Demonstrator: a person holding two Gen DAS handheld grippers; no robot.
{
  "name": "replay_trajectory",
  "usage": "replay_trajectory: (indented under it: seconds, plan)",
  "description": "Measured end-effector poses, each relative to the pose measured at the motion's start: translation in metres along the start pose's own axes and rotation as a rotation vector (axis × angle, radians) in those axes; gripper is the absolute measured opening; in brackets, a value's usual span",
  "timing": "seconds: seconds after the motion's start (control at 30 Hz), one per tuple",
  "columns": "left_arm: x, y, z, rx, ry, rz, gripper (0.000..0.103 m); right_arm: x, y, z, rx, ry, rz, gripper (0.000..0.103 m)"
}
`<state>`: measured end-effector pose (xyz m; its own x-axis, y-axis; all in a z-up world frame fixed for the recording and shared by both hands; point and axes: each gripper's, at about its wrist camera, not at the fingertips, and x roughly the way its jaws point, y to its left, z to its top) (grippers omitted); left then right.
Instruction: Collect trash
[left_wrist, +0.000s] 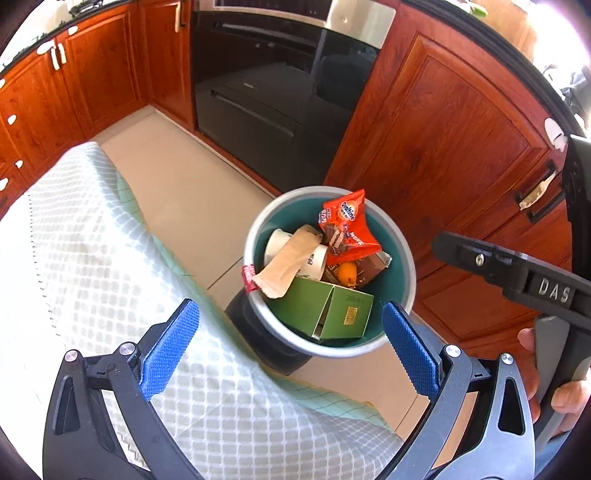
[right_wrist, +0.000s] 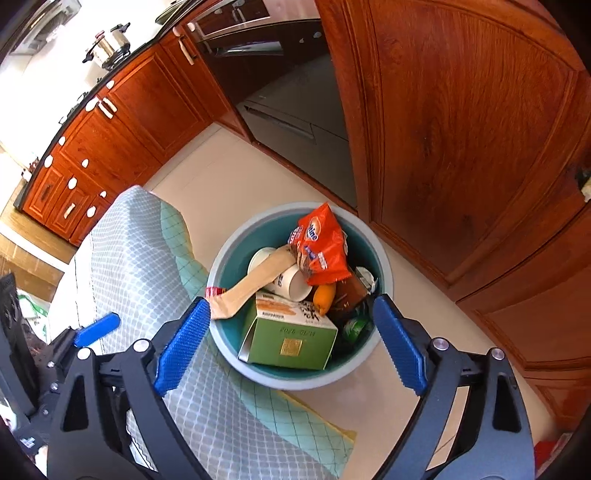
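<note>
A round teal trash bin with a grey rim (left_wrist: 408, 266) (right_wrist: 384, 266) stands on the floor beside the table. It holds a green box (left_wrist: 332, 310) (right_wrist: 291, 339), an orange snack bag (left_wrist: 347, 225) (right_wrist: 321, 243), paper cups (left_wrist: 280, 240) (right_wrist: 291, 284), a tan paper sleeve (left_wrist: 284, 266) (right_wrist: 255, 284) and an orange fruit (left_wrist: 348, 272) (right_wrist: 325, 297). My left gripper (left_wrist: 291, 350) is open and empty above the table edge, just short of the bin. My right gripper (right_wrist: 291, 343) is open and empty above the bin; its body shows in the left wrist view (left_wrist: 517, 273).
A table with a white-and-green checked cloth (left_wrist: 92, 258) (right_wrist: 140, 266) lies to the left of the bin. Red wooden cabinets (left_wrist: 443, 140) (right_wrist: 461, 129) and a dark oven (left_wrist: 273, 96) stand behind. Beige floor tiles (left_wrist: 184, 192) run between them.
</note>
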<state>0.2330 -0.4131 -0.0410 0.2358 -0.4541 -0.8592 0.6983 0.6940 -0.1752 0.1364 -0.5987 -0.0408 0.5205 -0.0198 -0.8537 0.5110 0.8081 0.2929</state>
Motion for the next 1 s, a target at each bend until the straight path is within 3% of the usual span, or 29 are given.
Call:
replay_trajectory:
  seconds: [0.13, 0.27, 0.6, 1.0]
  plan:
    - [-0.024, 0.005, -0.01, -0.022, -0.02, 0.012, 0.099, -0.018, 0.008, -0.015, -0.033, -0.001, 0.018, 0.096]
    - [-0.053, 0.01, -0.025, -0.025, -0.049, 0.036, 0.099, -0.038, 0.016, -0.031, -0.069, -0.011, 0.027, 0.096]
    - [-0.118, 0.023, -0.074, -0.056, -0.118, 0.133, 0.099, -0.082, 0.047, -0.08, -0.201, -0.008, -0.051, 0.097]
    - [-0.162, 0.022, -0.118, -0.075, -0.176, 0.228, 0.099, -0.109, 0.061, -0.125, -0.29, -0.021, -0.108, 0.097]
